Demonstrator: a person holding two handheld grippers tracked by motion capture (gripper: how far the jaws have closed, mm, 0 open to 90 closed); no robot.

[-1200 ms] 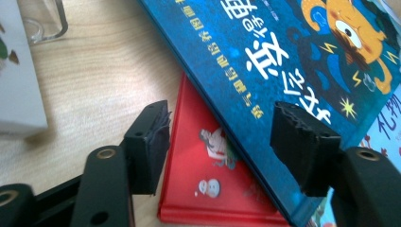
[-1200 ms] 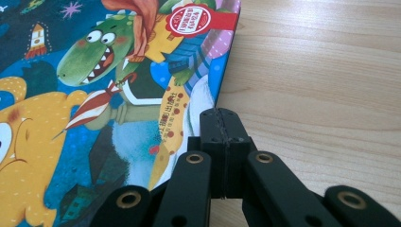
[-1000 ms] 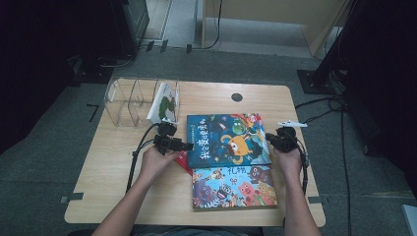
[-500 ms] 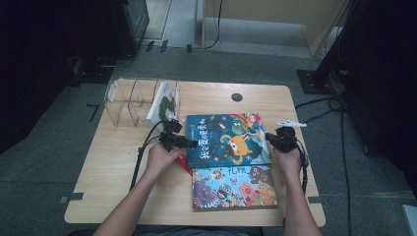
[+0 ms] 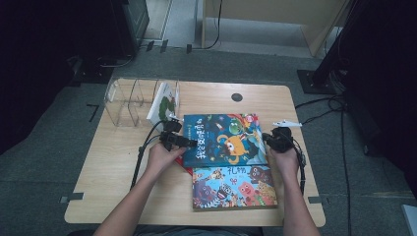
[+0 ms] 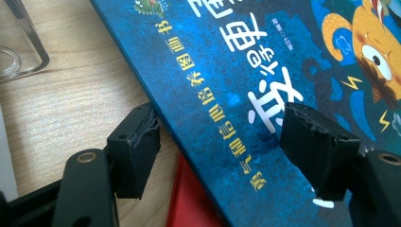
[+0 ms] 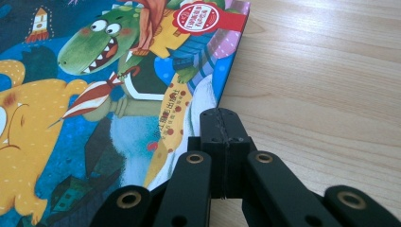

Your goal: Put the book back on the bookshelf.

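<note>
Light wooden table [image 5: 123, 162] with rounded corners at centre frame, standing on grey carpet floor [image 5: 44, 147]. Dark, unlit surroundings at upper left and right edges. Pale wooden furniture panel [image 5: 275, 12] along the top. Black cables [image 5: 339, 105] trailing across the floor at right.

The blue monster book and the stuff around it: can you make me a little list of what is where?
blue book: lies flat on the table, partly on top of a second picture book
left gripper: jaws have just been opening, straddling the blue book's left edge, pads not pressing
right gripper: jaws shut, at the blue book's right edge
clear rack: back left, one book leaning in it
red thing: peeks out under the blue book
</note>
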